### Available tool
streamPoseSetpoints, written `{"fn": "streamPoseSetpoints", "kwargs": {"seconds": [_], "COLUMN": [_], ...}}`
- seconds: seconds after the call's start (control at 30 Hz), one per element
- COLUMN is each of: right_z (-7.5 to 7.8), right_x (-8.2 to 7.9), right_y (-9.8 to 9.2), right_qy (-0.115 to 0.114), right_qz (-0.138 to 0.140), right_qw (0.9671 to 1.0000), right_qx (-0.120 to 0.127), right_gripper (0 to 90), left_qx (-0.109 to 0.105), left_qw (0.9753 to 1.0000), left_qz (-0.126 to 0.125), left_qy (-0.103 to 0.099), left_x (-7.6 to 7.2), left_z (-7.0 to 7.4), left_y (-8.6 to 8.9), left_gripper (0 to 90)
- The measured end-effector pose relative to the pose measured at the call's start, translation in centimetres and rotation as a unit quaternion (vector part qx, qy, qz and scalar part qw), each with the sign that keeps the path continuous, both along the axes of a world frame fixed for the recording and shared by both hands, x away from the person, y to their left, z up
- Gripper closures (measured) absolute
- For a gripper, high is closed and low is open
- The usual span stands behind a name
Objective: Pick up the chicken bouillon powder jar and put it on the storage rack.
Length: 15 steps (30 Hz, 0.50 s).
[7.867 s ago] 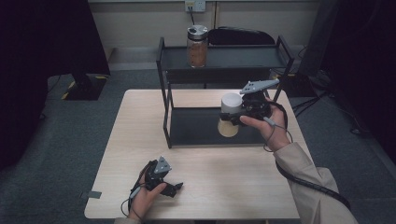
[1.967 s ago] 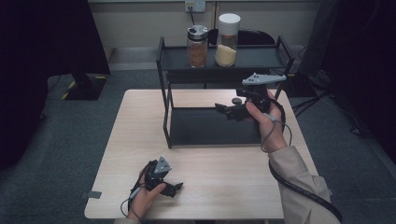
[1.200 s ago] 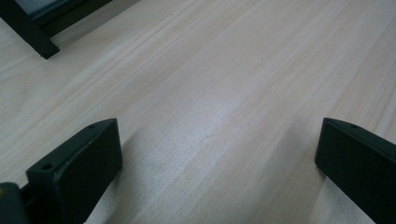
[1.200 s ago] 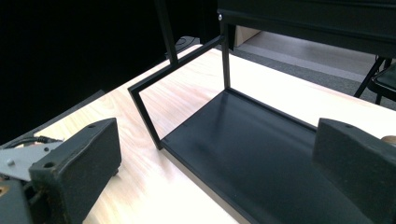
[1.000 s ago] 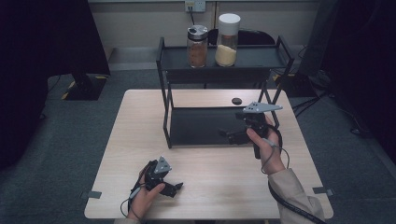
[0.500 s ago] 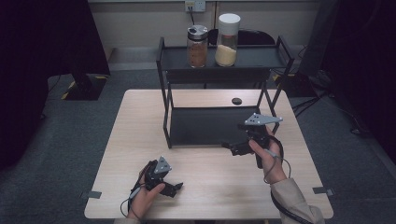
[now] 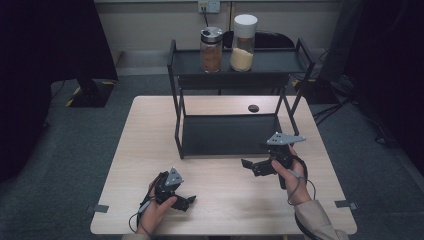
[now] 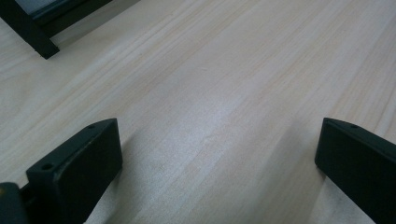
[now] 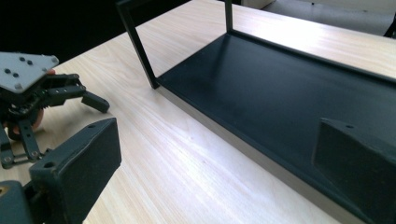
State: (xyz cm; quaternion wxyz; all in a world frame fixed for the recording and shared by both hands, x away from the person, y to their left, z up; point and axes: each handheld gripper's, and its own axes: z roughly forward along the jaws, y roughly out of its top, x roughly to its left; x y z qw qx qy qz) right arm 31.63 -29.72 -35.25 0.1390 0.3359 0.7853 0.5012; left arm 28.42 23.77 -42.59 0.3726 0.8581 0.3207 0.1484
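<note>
A black two-shelf rack (image 7: 227, 135) stands at the middle of the wooden table (image 7: 150, 130). Its top shelf carries a jar of brown contents with a metal lid (image 7: 211, 49) and, right beside it, a white-lidded jar of beige powder (image 7: 243, 42). My right gripper (image 7: 255, 156) hovers just in front of the rack's right front corner, open and empty. In the right gripper view its jaws (image 9: 217, 140) point along the bare lower shelf (image 9: 280, 102). My left gripper (image 7: 186, 201) rests open on the table near the front edge, with only bare wood between its jaws (image 8: 217, 140).
A small black disc (image 7: 253, 108) lies on the table behind the rack. The rack's front left foot (image 8: 28, 28) shows in the left gripper view. Dark floor and cables surround the table; a wall socket (image 7: 209, 6) is at the back.
The white-lidded jar, once held by my right gripper, now stands on the top shelf. My right gripper has let go and drawn back toward the table's front. The left gripper stayed still.
</note>
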Motion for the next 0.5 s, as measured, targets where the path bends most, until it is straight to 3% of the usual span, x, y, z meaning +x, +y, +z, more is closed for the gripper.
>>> {"fn": "streamPoseSetpoints", "kwargs": {"seconds": [0.5], "right_z": [-2.7], "right_x": [-0.9], "right_y": [-2.3], "right_qy": [0.015], "right_qz": [-0.01], "right_qw": [0.9998], "right_qx": [0.003], "right_gripper": [0.1], "left_qx": [0.0], "left_qw": [1.0], "left_qz": [0.0], "left_qy": [0.0], "left_x": [0.0], "left_z": [0.0], "left_y": [0.0], "left_gripper": [0.0]}}
